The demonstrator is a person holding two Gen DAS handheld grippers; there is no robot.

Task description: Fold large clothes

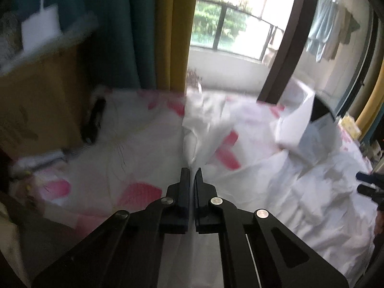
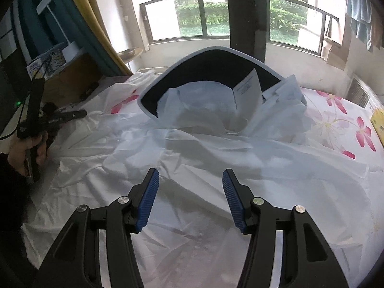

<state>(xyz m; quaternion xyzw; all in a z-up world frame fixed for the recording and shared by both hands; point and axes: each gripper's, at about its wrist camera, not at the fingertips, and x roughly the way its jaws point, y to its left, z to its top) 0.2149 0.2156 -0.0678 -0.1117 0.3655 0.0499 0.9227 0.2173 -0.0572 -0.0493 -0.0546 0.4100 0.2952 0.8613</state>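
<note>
A large white garment [image 2: 192, 158] lies spread and wrinkled over a bed with a pink-flowered sheet [image 2: 336, 120]. Its collar with a paper label [image 2: 249, 91] stands up at the far side. My left gripper [image 1: 192, 171] is shut on a bunched strip of the white garment [image 1: 199, 129], a sleeve or edge, lifted off the bed. It also shows in the right wrist view [image 2: 72, 115] at the left, held by a hand. My right gripper [image 2: 190, 175] is open and empty, above the garment's middle; its blue pads [image 2: 148, 196] show.
A dark curved chair back [image 2: 216, 60] stands behind the bed by the window. A wooden bedside cabinet [image 1: 36, 100] with a white lamp [image 1: 40, 26] is at the left. Teal and yellow curtains [image 1: 156, 28] hang beside it. A yellow box [image 2: 378, 122] lies at the bed's right edge.
</note>
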